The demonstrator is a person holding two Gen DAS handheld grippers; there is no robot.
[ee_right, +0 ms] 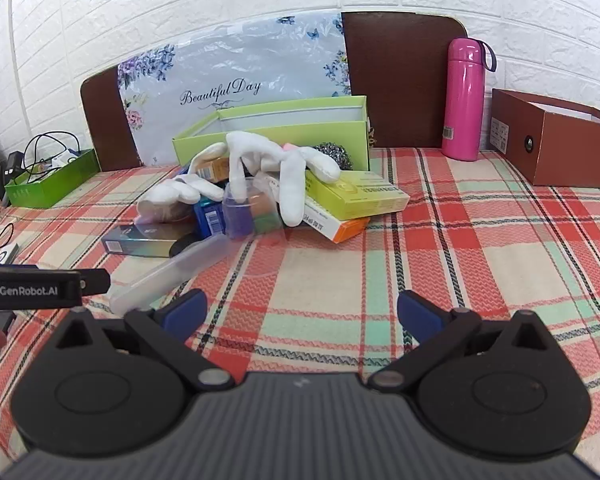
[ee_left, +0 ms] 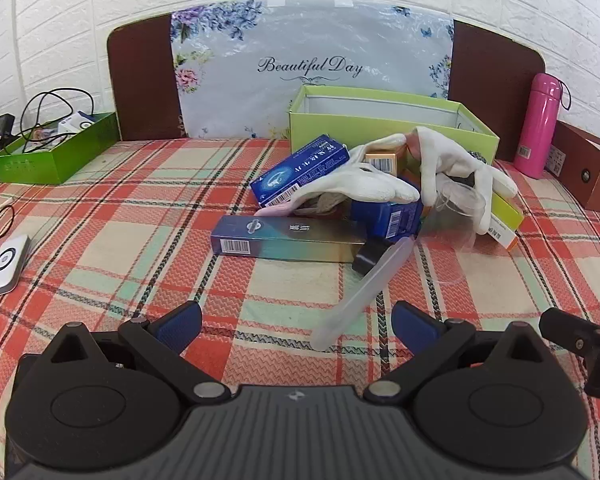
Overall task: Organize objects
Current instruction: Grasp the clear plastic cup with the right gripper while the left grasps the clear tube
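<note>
Plaid-covered bed (ee_left: 100, 208), clutter piled before open lime-green cardboard box (ee_left: 380, 120). Both jaws spread, empty. Sorting not begun; next: grasp translucent plastic tube (ee_left: 360, 292) nearest pile.

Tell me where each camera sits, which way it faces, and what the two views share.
Left wrist: on the left tool, angled down across the plaid cloth at the pile; own open fingers show, the right tool at the right edge.
Right wrist: on the right tool, same heading; own open fingers, the left tool at left.
Shared: white gloves, light green box, pink bottle.
</note>
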